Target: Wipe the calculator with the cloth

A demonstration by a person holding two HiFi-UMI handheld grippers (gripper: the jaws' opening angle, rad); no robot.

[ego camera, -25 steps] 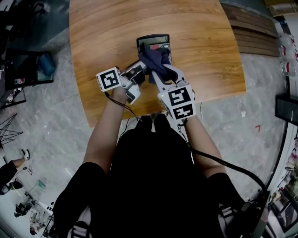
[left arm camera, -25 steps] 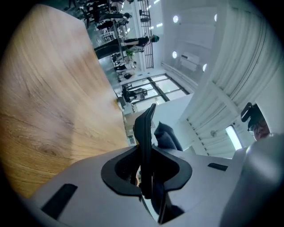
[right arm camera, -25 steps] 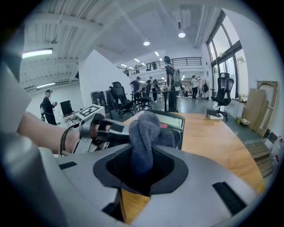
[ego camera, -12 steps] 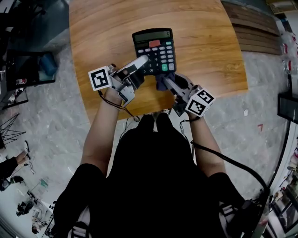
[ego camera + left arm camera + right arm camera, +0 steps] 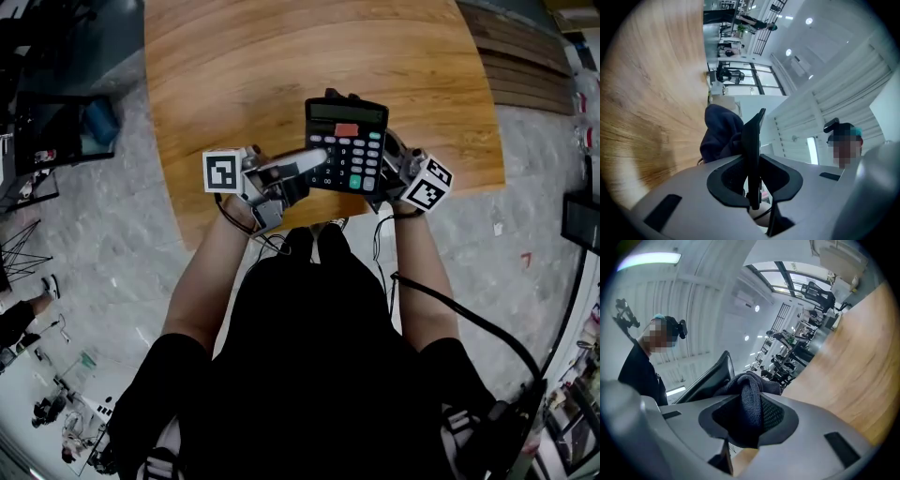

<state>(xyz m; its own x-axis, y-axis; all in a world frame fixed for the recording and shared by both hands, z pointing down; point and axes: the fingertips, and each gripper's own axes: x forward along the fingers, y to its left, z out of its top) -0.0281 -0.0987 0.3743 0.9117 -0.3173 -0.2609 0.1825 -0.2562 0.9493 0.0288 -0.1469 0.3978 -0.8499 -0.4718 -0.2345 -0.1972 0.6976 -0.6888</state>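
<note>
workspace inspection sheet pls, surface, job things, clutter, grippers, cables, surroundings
surface: curved-edge wooden table, bare wood showing
job's things: black button calculator lifted off the table; dark blue knitted cloth behind it
clutter: nothing seen on the table
grippers: left gripper clamped on the calculator's edge; right gripper clamped on the cloth
cables: black cable trailing from the right gripper past the person's arm
surroundings: grey stone-look floor, stacked wooden planks at upper right
</note>
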